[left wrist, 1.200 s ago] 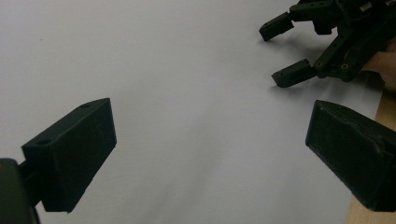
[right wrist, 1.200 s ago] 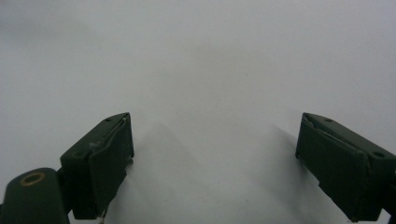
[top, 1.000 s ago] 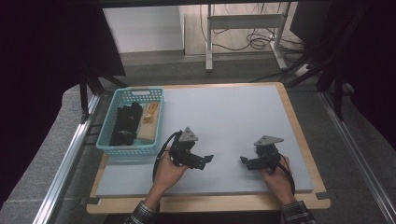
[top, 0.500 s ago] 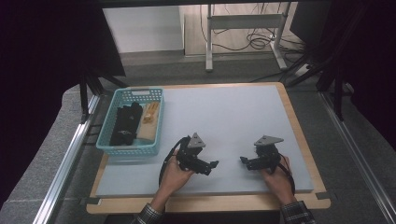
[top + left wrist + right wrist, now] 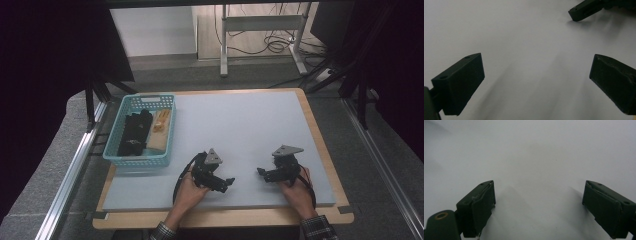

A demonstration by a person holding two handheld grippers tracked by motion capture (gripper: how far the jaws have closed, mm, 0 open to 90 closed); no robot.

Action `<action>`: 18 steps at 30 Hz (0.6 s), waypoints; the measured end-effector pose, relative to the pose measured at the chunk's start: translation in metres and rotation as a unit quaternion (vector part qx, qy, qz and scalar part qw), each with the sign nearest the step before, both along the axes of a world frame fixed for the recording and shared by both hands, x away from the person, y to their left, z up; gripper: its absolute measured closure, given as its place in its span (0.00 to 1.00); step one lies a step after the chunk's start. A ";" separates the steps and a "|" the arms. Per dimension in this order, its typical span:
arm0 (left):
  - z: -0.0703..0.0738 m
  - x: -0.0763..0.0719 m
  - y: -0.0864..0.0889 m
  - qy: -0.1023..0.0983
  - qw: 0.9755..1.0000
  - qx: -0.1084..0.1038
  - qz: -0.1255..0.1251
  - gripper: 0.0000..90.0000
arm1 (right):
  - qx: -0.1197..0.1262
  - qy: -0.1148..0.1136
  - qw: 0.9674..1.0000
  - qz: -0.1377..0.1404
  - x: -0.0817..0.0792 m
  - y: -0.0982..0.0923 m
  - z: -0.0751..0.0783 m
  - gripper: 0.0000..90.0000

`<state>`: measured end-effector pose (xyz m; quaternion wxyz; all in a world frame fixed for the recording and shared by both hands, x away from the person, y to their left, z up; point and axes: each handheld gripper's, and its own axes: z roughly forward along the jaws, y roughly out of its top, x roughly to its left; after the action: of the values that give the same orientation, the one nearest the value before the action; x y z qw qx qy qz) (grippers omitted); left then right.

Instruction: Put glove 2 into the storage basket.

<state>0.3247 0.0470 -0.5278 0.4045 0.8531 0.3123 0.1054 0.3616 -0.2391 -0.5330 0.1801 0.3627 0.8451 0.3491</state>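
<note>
The left gripper (image 5: 227, 181) rests low over the near part of the pale grey tabletop (image 5: 240, 125), held in the person's left hand (image 5: 189, 192), its jaws spread wide with nothing between them; in the left gripper view its blocky matte black jaws frame bare smooth surface, and the tip of the other gripper's jaw shows at the top right. The right gripper (image 5: 261, 172) sits just beside it to the right, held in the right hand (image 5: 296, 189), its jaws likewise wide apart and empty, pointing toward the left gripper. A grey three-cornered plate tops each. Well apart, at the left edge of the tabletop, a turquoise plastic lattice basket (image 5: 120, 157) holds black items (image 5: 133, 132) and a tan wooden-looking block (image 5: 159, 131). No writing or labels can be read. The sleeve cuffs are plaid
</note>
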 end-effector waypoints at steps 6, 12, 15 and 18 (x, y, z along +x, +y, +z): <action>-0.007 -0.001 -0.003 0.004 1.000 0.009 0.001 0.00 | 0.000 0.000 1.000 0.001 0.000 0.000 0.000 0.12; -0.014 0.000 -0.006 0.009 1.000 0.024 0.001 0.00 | 0.000 0.000 1.000 0.001 0.000 0.000 0.000 0.12; -0.015 0.000 -0.007 0.008 0.999 0.032 0.003 0.00 | 0.000 0.000 1.000 0.001 0.000 0.000 0.000 0.12; -0.016 0.001 -0.009 0.017 0.999 0.041 0.006 0.00 | 0.000 0.000 1.000 0.001 0.000 0.000 0.000 0.12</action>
<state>0.3261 0.0377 -0.5436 0.3625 0.8688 0.3202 0.1059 0.3615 -0.2389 -0.5331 0.1799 0.3614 0.8455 0.3494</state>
